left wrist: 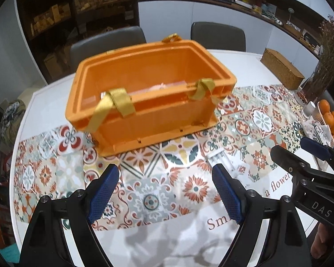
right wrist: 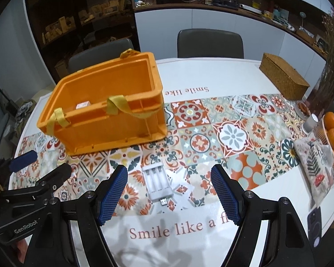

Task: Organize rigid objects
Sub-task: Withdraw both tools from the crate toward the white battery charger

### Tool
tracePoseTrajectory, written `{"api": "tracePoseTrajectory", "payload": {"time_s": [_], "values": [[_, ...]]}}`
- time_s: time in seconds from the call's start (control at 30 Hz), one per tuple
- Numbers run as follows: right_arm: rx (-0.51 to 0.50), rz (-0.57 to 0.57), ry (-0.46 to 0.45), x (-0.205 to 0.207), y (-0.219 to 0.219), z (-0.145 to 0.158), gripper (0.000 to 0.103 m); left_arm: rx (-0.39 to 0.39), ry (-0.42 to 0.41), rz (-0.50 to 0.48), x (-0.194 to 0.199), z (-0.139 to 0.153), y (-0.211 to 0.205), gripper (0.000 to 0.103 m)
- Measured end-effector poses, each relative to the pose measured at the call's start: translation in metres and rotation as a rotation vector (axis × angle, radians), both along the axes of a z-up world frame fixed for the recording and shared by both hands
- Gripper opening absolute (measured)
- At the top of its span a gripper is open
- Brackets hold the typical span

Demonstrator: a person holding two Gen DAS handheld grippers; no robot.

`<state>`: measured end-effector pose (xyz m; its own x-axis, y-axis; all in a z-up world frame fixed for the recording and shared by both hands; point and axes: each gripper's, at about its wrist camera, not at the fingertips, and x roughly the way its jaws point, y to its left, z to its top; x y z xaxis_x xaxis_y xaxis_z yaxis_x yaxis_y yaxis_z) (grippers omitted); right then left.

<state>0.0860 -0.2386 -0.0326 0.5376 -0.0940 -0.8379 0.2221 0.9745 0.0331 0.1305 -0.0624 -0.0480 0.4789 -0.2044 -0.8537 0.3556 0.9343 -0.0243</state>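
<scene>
Both my tools stand open and empty: left tool (left wrist: 165,174), right tool (right wrist: 169,176). The white battery charger (right wrist: 157,183) lies on the patterned surface (right wrist: 233,133) between my right tool's pads, untouched. The orange crate (right wrist: 104,109) sits beyond; its contents are largely hidden behind the near wall.

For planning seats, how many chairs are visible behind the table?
2. One chair stands behind the orange crate, on the left. The other chair stands at the far edge, near the middle. More may be hidden outside the views.
</scene>
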Motion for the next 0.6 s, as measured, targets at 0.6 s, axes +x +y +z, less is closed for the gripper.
{"api": "tracePoseTrajectory", "payload": {"time_s": [0.6], "values": [[0.058,0.154,0.055,0.002,0.008,-0.052,0.077,0.025,0.085,0.184,-0.017,-0.043,0.013,0.086]]}}
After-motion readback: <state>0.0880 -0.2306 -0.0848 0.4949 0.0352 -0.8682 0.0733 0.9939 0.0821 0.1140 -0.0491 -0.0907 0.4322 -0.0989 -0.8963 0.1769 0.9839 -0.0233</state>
